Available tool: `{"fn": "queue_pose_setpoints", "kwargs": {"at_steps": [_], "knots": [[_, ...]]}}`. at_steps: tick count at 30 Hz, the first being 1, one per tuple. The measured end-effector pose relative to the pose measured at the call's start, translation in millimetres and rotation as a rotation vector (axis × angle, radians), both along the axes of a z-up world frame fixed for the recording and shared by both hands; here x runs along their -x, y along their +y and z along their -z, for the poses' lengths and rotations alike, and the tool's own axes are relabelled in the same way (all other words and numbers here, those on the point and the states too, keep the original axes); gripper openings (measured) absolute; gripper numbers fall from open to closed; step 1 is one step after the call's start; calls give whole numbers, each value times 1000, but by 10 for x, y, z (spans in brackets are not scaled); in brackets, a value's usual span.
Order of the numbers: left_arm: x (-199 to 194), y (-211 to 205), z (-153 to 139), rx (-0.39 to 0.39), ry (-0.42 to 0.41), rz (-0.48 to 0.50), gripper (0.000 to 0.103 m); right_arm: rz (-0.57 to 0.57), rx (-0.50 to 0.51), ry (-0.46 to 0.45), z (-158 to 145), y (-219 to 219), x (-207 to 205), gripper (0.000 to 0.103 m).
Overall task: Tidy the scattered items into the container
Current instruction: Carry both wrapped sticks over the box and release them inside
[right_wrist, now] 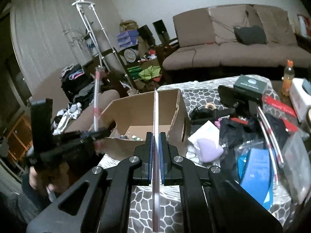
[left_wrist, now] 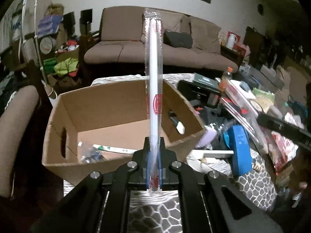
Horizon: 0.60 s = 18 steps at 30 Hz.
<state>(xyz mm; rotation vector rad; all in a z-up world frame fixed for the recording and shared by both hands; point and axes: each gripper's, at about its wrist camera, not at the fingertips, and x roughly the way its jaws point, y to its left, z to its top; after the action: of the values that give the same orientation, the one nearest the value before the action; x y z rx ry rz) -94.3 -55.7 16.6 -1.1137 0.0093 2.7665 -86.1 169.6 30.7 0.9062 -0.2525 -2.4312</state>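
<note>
While each pair of tongs is clamped on a long wrapped straw, both point toward the open cardboard box (left_wrist: 108, 116) that stands on the patterned tabletop (right_wrist: 171, 194). The left tongs (left_wrist: 154, 149) grip a straw (left_wrist: 153, 73) low on its length, so most of it rises upright above the box's near wall; that hold keeps the light, bendy sleeve from drooping and lets it tip over the rim. The right tongs (right_wrist: 155, 141) pinch a second straw (right_wrist: 156, 155) the same way, edge on to their camera, its tip near the box's far wall. In the right view the left tongs (right_wrist: 95, 136) show at the box's left corner with their straw (right_wrist: 97, 97) standing up, so both straws are held in the air just beside or over the box, not yet inside it. The box already holds a few things on its floor: a flat wrapped packet (left_wrist: 114, 149) and a small bag (left_wrist: 90, 153). To its right lies the unsorted heap, close together: a blue pouch (left_wrist: 240, 145), a lilac pad (right_wrist: 208, 149), more straws (right_wrist: 270, 136), dark cloth (right_wrist: 233, 132) and a bottle (right_wrist: 288, 77) at the far edge. Judging by this, sorting is partway, and much remains outside.
</note>
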Motion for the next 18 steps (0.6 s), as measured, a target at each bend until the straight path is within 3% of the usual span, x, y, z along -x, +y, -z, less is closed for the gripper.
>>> {"fn": "queue_pose_setpoints", "kwargs": {"at_steps": [6,11,15,18], "knots": [[322,-298,-13,3,-39,-25,6,-33,-11,-42,75,-268,445,6],[553,-551,-41,0,-24,-90,6,-80,-43,-42,64,-690,899,6],[654,-584,-50,20,-7,-35,6,-114,-88,-17,52,-1081,1217,6],[724,-642,27,-2,-68,-22,6,-135,-120,-26,131,-1325,1374,6]]}}
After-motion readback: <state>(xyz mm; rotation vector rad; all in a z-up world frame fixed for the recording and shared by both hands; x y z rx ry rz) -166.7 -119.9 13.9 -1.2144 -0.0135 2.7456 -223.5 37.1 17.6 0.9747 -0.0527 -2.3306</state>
